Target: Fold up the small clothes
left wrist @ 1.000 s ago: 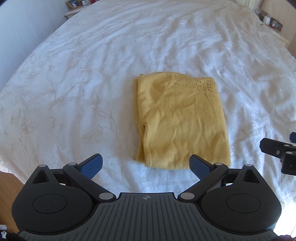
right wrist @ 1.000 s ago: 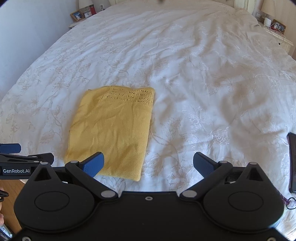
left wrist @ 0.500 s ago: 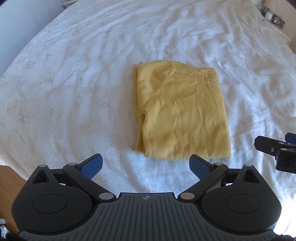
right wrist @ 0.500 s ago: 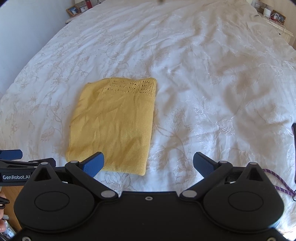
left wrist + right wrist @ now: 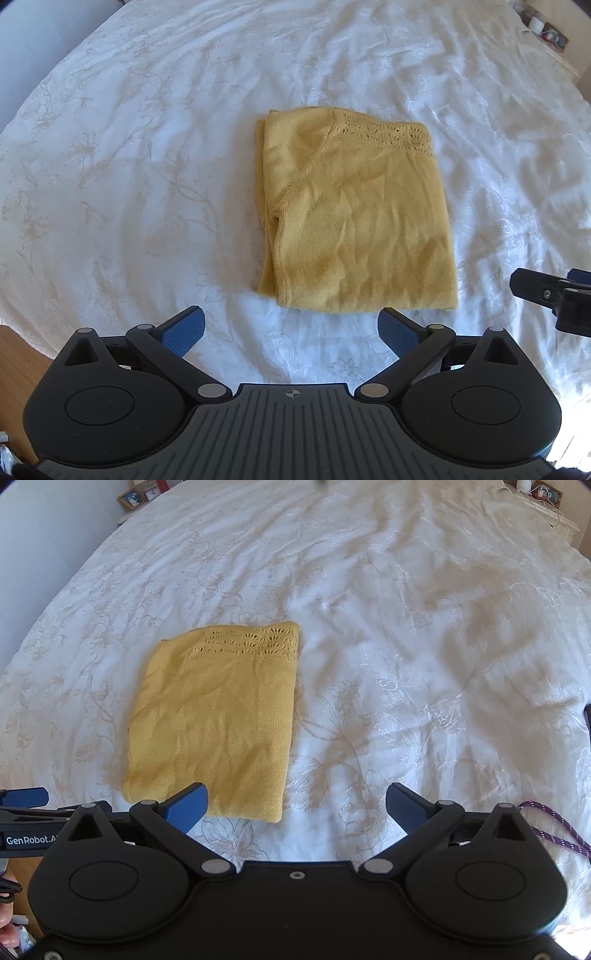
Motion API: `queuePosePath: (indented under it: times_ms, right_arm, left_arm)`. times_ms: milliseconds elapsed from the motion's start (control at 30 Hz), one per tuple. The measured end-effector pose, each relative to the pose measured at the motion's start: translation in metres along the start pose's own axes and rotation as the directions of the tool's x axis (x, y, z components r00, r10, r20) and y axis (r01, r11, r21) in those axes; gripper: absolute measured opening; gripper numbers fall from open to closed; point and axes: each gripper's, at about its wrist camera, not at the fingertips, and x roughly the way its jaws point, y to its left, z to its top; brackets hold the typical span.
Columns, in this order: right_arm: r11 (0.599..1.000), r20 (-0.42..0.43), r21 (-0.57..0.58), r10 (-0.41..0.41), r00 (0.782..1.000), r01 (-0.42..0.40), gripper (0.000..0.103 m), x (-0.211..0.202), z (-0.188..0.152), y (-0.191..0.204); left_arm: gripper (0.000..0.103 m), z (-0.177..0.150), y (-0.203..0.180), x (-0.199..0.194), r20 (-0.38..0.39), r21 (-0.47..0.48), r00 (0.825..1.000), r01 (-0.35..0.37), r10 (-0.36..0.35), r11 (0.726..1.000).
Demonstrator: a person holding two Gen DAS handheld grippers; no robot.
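So the yellow knit top (image 5: pixel 354 221) is lying on the bed (image 5: pixel 147 166), a bit in from the near edge and roughly central across it. It's already folded into a tidy rectangle, lacy hem band at the far end, layered edges stacked along its left side. Looks mostly done to me, maybe one more fold in half if you want it smaller, otherwise just leave it

Left gripper (image 5: pixel 291 326) hovers just short of the top's near edge, jaws spread wide, nothing in them. Right gripper (image 5: pixel 297 803) is the same, wide and empty, near the top's near right corner

Bedding is white with a pale floral print, a bit rumpled. Photo frames (image 5: pixel 133 498) sit past the far left corner, a purple cord (image 5: pixel 550 827) near the right edge
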Motion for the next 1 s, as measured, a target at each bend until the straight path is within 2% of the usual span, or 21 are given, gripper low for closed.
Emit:
queuePosePath:
  times_ms: [1000]
  right_arm:
    - [0.999, -0.013, 0.017, 0.029, 0.999, -0.029, 0.102, 0.008, 0.011, -0.006]
  left_arm:
    - [0.101, 0.008, -0.004, 0.008, -0.019, 0.002, 1.0, -0.005, 0.005, 1.0]
